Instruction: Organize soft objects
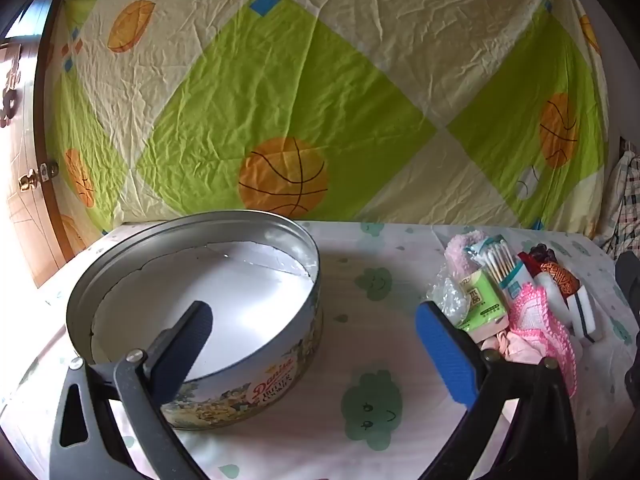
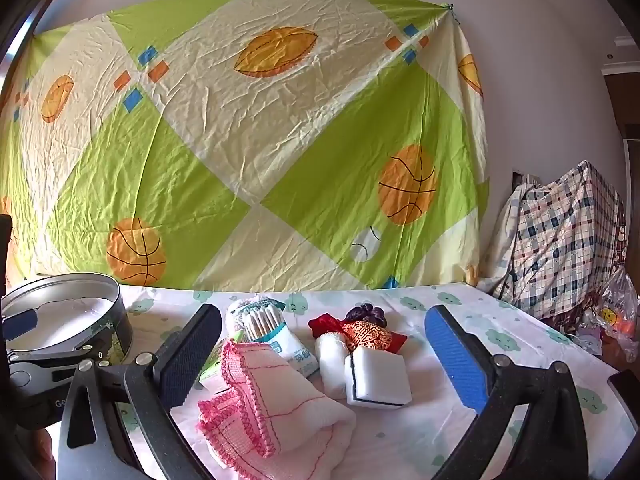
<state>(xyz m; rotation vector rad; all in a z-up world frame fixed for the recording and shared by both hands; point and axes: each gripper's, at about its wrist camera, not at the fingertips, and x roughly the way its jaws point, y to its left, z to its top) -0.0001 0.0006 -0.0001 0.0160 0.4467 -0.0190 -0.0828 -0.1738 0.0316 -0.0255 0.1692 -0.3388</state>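
Observation:
A round metal cookie tin (image 1: 192,312) stands open and empty on the table's left; the right wrist view shows the tin (image 2: 68,320) at its left edge. My left gripper (image 1: 312,344) is open, one finger over the tin's rim, nothing between the jaws. To the right lies a pile of soft items: a pink-edged white cloth (image 2: 272,396), a white sponge (image 2: 378,376), a cotton swab pack (image 2: 272,330), a white roll (image 2: 330,360), a red and orange pouch (image 2: 368,334). My right gripper (image 2: 324,352) is open, its fingers either side of the pile, not touching it.
A green tissue pack (image 1: 482,300) and a fluffy pink item (image 1: 460,252) sit in the pile too. A green and cream sheet with basketballs (image 2: 248,140) hangs behind the table. A plaid-covered bundle (image 2: 560,240) and a plastic bag (image 2: 612,316) stand at the right.

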